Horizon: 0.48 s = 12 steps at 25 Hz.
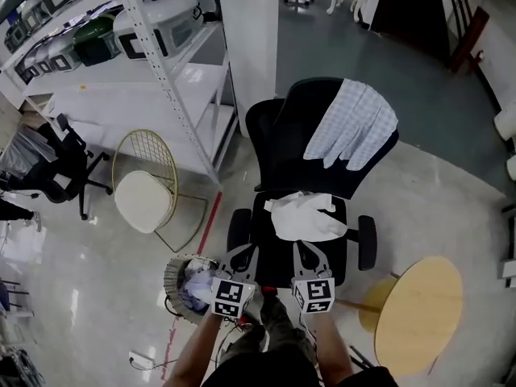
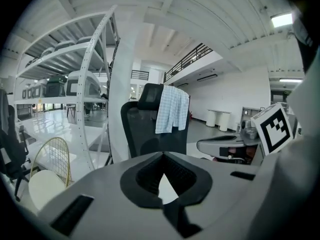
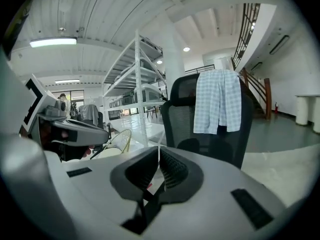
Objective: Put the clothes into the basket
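Left tool [image 1: 240, 258] and right tool [image 1: 307, 256]: each has its jaws pressed together with nothing between them. The two sit side by side at the lower centre of the head view, just short of the seat's front edge.

White garment [image 1: 305, 216]: lies crumpled on the seat of the black office chair [image 1: 278, 139], directly above the two tools in the frame.

Checked garment [image 1: 352, 123]: hangs draped over the chair's backrest, upper right of centre.

Handling: both pieces look light, soft and limp. Expect them to sag and trail when lifted; breakage is not a concern. For the white piece, pinch a raised fold near the middle of the heap. For the checked piece, pinch at the top where it bends over the backrest, so that it lifts off rather than drags.

Basket [image 1: 171, 276]: a round wire basket on the floor at lower left, just beside the left tool, containing some pale fabric.

A gold wire chair [image 1: 145, 200] and a white shelving rack [image 1: 121, 75] stand further left.
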Each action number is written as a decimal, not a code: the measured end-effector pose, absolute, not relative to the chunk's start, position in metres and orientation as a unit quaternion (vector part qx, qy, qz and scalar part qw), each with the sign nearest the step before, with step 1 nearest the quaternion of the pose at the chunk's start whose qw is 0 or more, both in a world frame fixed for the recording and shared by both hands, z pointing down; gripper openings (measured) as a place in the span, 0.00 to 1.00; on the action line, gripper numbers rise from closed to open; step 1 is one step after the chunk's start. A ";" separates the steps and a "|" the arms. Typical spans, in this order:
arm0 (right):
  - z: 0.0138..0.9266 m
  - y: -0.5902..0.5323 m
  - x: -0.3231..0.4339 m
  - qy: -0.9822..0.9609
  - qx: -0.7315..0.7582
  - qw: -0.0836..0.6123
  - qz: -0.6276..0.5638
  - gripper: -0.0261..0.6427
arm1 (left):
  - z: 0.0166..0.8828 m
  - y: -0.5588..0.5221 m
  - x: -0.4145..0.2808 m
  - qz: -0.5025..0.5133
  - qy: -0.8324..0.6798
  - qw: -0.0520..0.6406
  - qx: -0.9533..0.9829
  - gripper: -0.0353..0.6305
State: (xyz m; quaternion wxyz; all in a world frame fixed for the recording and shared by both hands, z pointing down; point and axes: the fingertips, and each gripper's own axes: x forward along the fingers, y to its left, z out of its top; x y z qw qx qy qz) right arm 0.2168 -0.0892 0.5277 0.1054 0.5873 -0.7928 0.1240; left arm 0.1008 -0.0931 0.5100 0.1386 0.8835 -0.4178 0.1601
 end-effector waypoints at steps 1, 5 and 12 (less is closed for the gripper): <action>0.534 -0.093 0.225 -0.790 0.590 0.107 0.128 0.09 | 0.518 -0.097 0.108 0.164 -0.413 0.141 0.884 0.06; 0.563 -0.109 0.253 -0.781 0.597 0.118 0.142 0.09 | 0.552 -0.114 0.133 0.177 -0.399 0.154 0.887 0.06; 0.635 -0.136 0.290 -0.765 0.604 0.138 0.175 0.09 | 0.618 -0.146 0.165 0.201 -0.384 0.176 0.884 0.06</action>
